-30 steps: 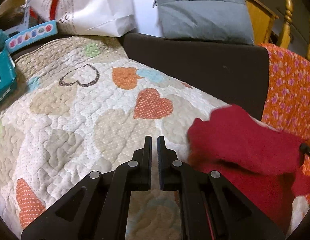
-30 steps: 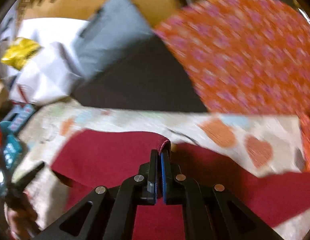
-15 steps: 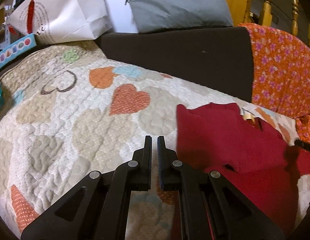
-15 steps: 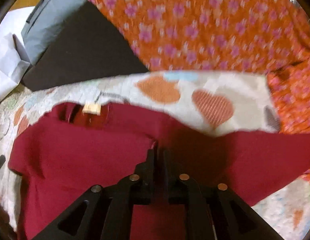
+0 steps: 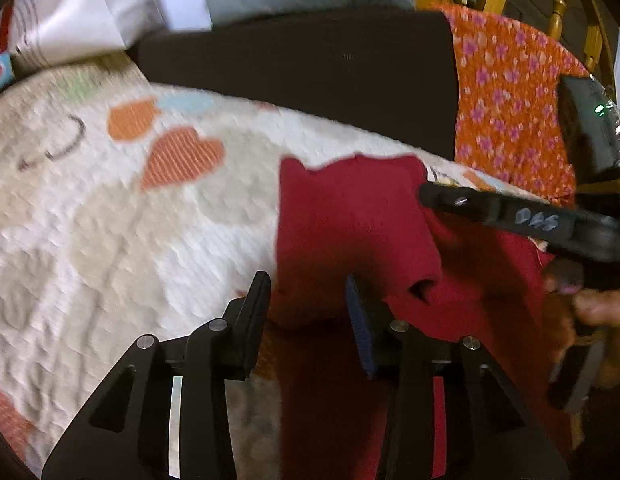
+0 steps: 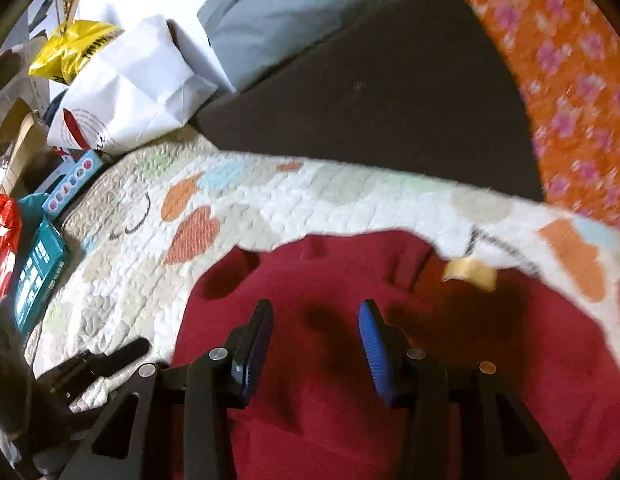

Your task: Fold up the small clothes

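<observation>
A dark red garment [image 5: 350, 224] lies spread on a heart-patterned quilt [image 5: 109, 240] as a person works to fold it with two hand-held grippers. The left gripper [image 5: 307, 304] hangs over the garment's left edge, its jaws having just been opening and now standing partly apart; the edge of the cloth sits in the gap between them, but neither pad presses on it, so nothing is held. The right gripper [image 6: 316, 332] also has jaws that have just been opening; they stand partly apart above the middle of the red cloth, which lies flat beneath and ahead of them, ungripped.

A doubled-over flap is visible just beyond the left jaws, where a sleeve or side panel appears laid inward over the body. That, with both sets of jaws open, suggests the fabric has been let go so that it settles flat on the quilt. A tan neck label [image 6: 470, 274] shows just ahead and to the right of the right jaws, marking the collar end.

Beyond the quilt sit a dark cushion [image 6: 390, 100], an orange floral cloth [image 5: 506, 92], a white paper bag [image 6: 129, 96] and a grey bag [image 6: 285, 12].
</observation>
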### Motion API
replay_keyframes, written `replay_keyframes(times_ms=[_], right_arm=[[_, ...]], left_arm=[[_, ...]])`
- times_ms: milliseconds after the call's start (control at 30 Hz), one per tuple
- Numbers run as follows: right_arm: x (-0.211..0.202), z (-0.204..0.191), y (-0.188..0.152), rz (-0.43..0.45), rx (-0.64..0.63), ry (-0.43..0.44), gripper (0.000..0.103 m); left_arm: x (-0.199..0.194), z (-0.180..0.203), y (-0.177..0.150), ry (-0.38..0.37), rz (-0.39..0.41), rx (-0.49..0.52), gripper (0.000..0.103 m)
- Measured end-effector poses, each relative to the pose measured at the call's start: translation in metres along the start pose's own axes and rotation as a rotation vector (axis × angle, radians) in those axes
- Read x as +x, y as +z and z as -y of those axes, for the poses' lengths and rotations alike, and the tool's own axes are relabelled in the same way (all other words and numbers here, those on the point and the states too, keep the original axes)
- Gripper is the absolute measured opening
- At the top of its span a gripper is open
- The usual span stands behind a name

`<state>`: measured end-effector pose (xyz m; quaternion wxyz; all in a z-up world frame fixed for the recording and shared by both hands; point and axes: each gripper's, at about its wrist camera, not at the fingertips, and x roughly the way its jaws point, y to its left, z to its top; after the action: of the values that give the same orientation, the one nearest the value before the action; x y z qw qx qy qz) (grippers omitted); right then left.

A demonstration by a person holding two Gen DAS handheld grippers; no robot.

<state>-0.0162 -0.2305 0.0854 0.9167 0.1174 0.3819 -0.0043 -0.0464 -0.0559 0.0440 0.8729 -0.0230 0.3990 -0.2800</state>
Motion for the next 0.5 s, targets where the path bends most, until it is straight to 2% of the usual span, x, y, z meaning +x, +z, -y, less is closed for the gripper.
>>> replay_keyframes(times_ms=[100, 133, 167, 233, 300, 367, 400, 500], right_arm=[[0.019, 0.009, -0.014, -0.047, 0.026, -0.009, 0.042], [0.025, 0.012, -0.019, -0.069, 0.036, -0.011, 0.042], [0.033, 0.014, -0.027, -0.109, 0.040, -0.017, 0.043], [0.029, 0.000, -0.037, -0.105, -0.056, -0.056, 0.042], [0.026, -0.009, -0.039, -0.151, -0.117, -0.066, 0.042], [0.016, -0.013, -0.033, -0.164, -0.115, -0.037, 0.042], [0.010, -0.013, -0.027, -0.143, -0.104, -0.026, 0.042], [-0.013, -0.020, 0.001, 0.001, -0.078, 0.015, 0.042]], left_arm=[[0.000, 0.002, 0.000, 0.007, 0.008, 0.011, 0.038], [0.002, 0.002, 0.000, 0.053, 0.020, 0.026, 0.038], [0.007, 0.001, -0.001, 0.138, 0.017, 0.039, 0.038], [0.020, -0.011, -0.004, 0.300, -0.049, 0.027, 0.038], [0.024, -0.029, -0.004, 0.305, -0.099, -0.067, 0.038], [0.019, -0.045, -0.002, 0.237, -0.095, -0.170, 0.038], [0.017, -0.048, -0.002, 0.220, -0.091, -0.195, 0.038], [0.015, -0.050, -0.002, 0.206, -0.091, -0.215, 0.038]])
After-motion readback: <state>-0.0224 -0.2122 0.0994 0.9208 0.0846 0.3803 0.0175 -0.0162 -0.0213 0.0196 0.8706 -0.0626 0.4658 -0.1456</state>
